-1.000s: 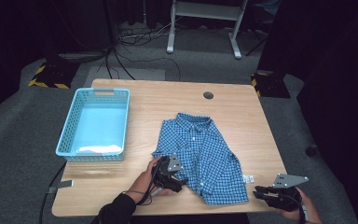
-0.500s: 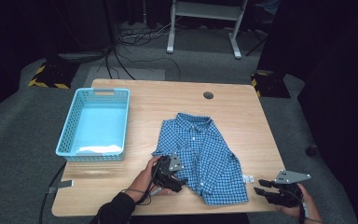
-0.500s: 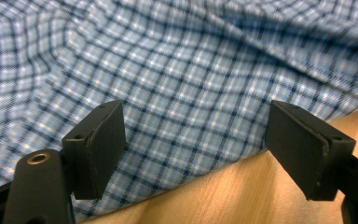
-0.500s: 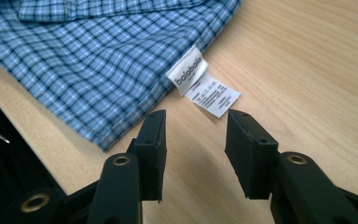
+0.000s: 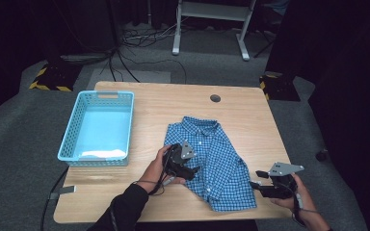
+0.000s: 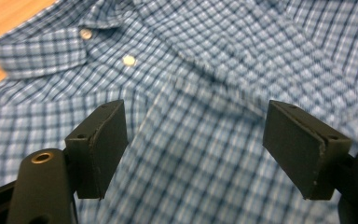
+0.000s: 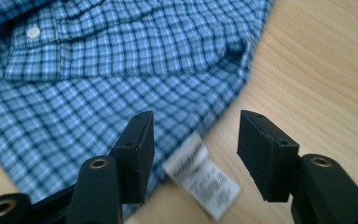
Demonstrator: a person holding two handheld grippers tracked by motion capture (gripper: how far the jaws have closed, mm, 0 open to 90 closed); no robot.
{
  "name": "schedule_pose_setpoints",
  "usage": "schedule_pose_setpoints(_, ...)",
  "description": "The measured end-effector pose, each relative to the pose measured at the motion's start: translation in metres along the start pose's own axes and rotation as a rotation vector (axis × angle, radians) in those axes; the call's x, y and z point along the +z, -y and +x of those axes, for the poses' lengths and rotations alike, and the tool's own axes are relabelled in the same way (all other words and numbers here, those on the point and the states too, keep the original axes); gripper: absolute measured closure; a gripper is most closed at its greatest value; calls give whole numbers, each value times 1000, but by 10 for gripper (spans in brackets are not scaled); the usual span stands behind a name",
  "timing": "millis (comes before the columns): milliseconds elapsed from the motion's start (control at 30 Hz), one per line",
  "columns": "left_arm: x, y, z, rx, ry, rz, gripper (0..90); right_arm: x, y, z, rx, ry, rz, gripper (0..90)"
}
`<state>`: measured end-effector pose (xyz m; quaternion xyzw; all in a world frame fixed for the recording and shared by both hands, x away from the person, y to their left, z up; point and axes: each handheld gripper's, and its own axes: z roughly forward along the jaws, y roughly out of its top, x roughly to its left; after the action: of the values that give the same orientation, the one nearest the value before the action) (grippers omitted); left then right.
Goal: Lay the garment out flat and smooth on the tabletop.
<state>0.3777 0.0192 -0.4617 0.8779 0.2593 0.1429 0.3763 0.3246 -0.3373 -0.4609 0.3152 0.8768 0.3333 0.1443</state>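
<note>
Two tools work one folded blue checked shirt (image 5: 211,161), which lies on the bench (image 5: 173,103) ahead of both, with the light-blue basket (image 5: 98,127) well apart beyond the left tool. Since a second ago the shirt has kept its place and fold. The right tool (image 5: 256,179), at the shirt's near right corner, has just been opening its jaws; they now stand moderately wide, with nothing pressed between them and the white care label (image 7: 201,181) lying on the bench below the gap. The left tool (image 6: 196,144) hovers wide open above the shirt front, apparently clear of the cloth, though that view is blurred. Judgement: the corner is released, and the fold looks finished and ready for a fresh grasp.
</note>
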Motion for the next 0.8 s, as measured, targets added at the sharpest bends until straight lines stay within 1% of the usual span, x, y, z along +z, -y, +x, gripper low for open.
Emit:
schedule_pose_setpoints(33,4,-3,0,-3,-2,-1,219,3,-3,0,-8,-2,1,455)
schedule_pose_setpoints(100,11,-7,0,17,-9,17,221,9,-10,-1,-17,-3,1,452)
schedule_pose_setpoints(167,18,-10,2,9,-6,30,222,15,-16,-2,-24,-13,2,450)
schedule_pose_setpoints(233,26,-13,4,19,-15,58,230,21,-21,-3,-25,-21,1,441)
schedule_pose_setpoints(400,36,-14,6,17,-13,87,278,40,-33,-1,-42,-29,32,434)
schedule_pose_setpoints(433,37,-14,6,18,-9,95,308,44,-35,0,-51,-30,37,434)
schedule_pose_setpoints(467,38,-14,7,31,-5,104,366,47,-38,1,-53,-29,41,434)
schedule_pose_setpoints(500,40,-13,6,35,-5,117,398,51,-40,1,-56,-31,43,434)
schedule_pose_setpoints(533,41,-12,6,38,-3,130,431,54,-43,2,-51,-36,43,434)
schedule_pose_setpoints(567,42,-11,6,48,8,144,488,57,-46,2,-50,-36,38,434)
schedule_pose_setpoints(633,41,-9,6,62,12,150,554,64,-51,4,-53,-43,40,434)
schedule_pose_setpoints(667,40,-9,7,72,15,154,615,67,-53,5,-53,-45,45,434)
schedule_pose_setpoints(733,38,-8,8,71,8,152,712,74,-54,7,-55,-44,59,434)
schedule_pose_setpoints(800,36,-6,9,74,21,158,800,80,-54,9,-60,-44,72,430)
